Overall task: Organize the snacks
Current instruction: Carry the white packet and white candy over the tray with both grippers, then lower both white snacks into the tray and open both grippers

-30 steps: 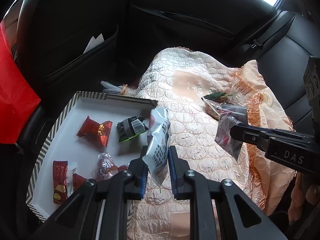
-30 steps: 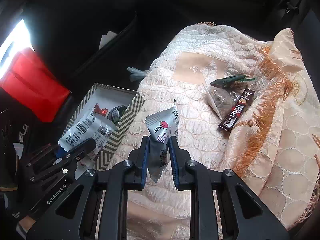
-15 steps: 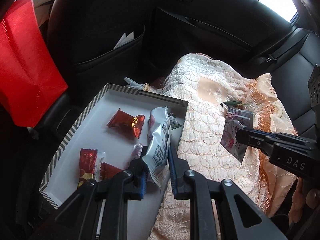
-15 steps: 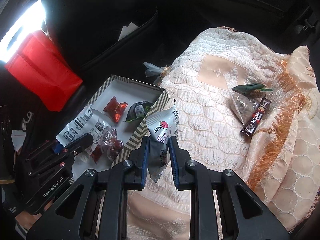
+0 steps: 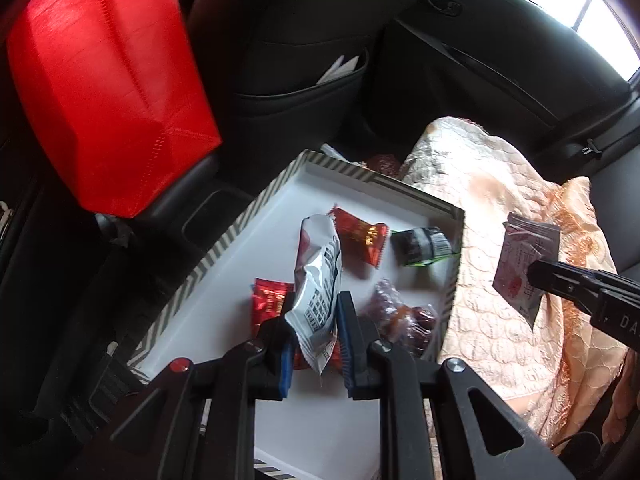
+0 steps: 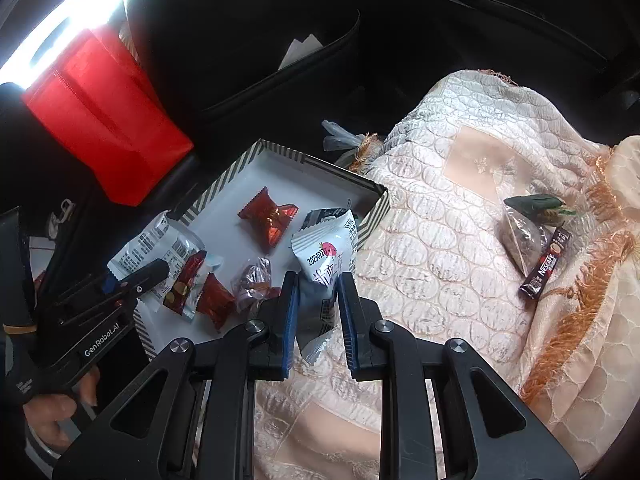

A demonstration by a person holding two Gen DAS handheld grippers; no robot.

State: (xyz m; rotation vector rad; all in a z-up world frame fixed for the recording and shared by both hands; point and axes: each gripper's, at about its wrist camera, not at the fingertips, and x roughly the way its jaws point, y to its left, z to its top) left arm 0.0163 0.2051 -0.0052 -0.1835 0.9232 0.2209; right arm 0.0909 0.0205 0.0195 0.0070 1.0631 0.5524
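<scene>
My left gripper (image 5: 316,320) is shut on a silver-white snack packet (image 5: 318,280) and holds it above the white striped-rim tray (image 5: 256,208); it also shows in the right wrist view (image 6: 132,276). My right gripper (image 6: 318,304) is shut on another white snack packet (image 6: 326,256), held over the tray's right rim (image 6: 372,216) beside the quilt. The tray holds red candies (image 6: 268,216), a dark green-black packet (image 5: 424,246) and wrapped dates (image 5: 400,316).
A peach quilted cloth (image 6: 460,220) covers the seat, with a Nescafe stick (image 6: 546,264), a clear bag (image 6: 524,240) and a green packet (image 6: 534,202) on it. A red bag (image 5: 104,80) stands left of the tray. The black front seat back is behind.
Both grippers have moved left with their packets: the left one now hangs over the tray's middle, the right one has come to the tray's right rim.
</scene>
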